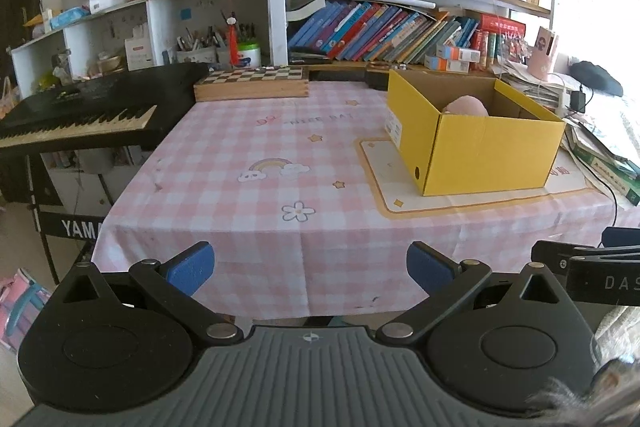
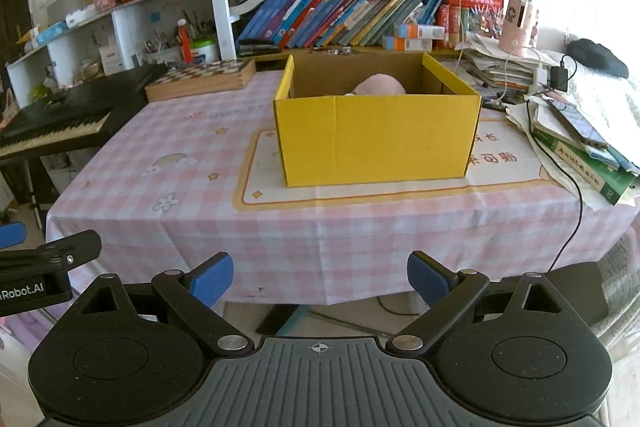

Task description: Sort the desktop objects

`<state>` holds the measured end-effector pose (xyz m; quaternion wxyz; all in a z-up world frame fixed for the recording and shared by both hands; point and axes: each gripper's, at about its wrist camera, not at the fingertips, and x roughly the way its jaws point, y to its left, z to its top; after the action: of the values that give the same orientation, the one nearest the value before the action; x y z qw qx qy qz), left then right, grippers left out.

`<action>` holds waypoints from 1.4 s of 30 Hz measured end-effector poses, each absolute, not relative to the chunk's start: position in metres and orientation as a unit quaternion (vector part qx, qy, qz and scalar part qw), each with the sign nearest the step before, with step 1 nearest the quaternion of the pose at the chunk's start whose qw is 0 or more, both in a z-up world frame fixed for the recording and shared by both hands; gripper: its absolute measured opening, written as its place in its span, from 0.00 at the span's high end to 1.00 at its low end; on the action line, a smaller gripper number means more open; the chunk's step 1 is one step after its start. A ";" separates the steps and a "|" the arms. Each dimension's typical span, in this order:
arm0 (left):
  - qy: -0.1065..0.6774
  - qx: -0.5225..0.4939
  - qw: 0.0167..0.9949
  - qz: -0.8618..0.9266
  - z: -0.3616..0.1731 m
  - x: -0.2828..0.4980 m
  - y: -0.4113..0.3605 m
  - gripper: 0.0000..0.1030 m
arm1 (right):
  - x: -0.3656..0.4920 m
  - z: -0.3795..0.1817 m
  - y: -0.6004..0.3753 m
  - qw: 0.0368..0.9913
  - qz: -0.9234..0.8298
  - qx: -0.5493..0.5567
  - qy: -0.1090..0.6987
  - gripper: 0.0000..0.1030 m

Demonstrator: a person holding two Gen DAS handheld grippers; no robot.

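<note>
A yellow cardboard box (image 1: 488, 147) stands open on a cream mat on the pink checked tablecloth (image 1: 248, 147); it also shows in the right wrist view (image 2: 376, 143). A pink rounded soft object (image 1: 466, 106) lies inside it, also seen from the right wrist (image 2: 380, 85). My left gripper (image 1: 310, 269) is open and empty, held off the table's front edge, left of the box. My right gripper (image 2: 320, 281) is open and empty, in front of the box and below the table edge. Each gripper shows at the edge of the other's view.
A wooden chessboard box (image 1: 252, 82) lies at the table's back. A black keyboard (image 1: 80, 111) stands to the left. Stacked books, papers, a phone and a black cable (image 2: 576, 143) crowd the right side. Shelves of books rise behind.
</note>
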<state>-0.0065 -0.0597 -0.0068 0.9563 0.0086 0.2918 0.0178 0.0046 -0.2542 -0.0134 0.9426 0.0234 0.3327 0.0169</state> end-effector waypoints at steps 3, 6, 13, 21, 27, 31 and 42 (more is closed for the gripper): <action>0.293 0.007 0.956 0.015 -0.007 -0.007 -0.059 0.00 | 0.003 -0.013 -0.251 0.942 0.018 0.022 0.333 0.07; 0.292 0.006 0.956 0.015 -0.007 -0.007 -0.059 0.00 | 0.003 -0.013 -0.250 0.941 0.019 0.023 0.336 0.07; 0.293 0.008 0.956 0.009 -0.006 -0.007 -0.059 0.00 | 0.003 -0.013 -0.247 0.941 0.019 0.024 0.338 0.07; 0.294 0.007 0.956 0.001 -0.006 -0.008 -0.059 0.00 | 0.004 -0.013 -0.244 0.939 0.023 0.023 0.341 0.07; 0.297 0.003 0.955 0.000 -0.008 -0.005 -0.057 0.00 | 0.005 -0.012 -0.242 0.939 0.027 0.021 0.342 0.07; 0.298 0.000 0.955 -0.001 -0.008 -0.003 -0.056 0.00 | 0.005 -0.012 -0.242 0.939 0.027 0.021 0.343 0.07; 0.303 0.001 0.953 -0.009 -0.010 -0.003 -0.057 0.00 | 0.008 -0.015 -0.243 0.936 0.030 0.023 0.350 0.07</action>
<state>-0.0032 -0.0571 -0.0102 0.9528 0.0013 0.3035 -0.0087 0.0080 -0.2425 -0.0152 0.9360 0.0225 0.3500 0.0297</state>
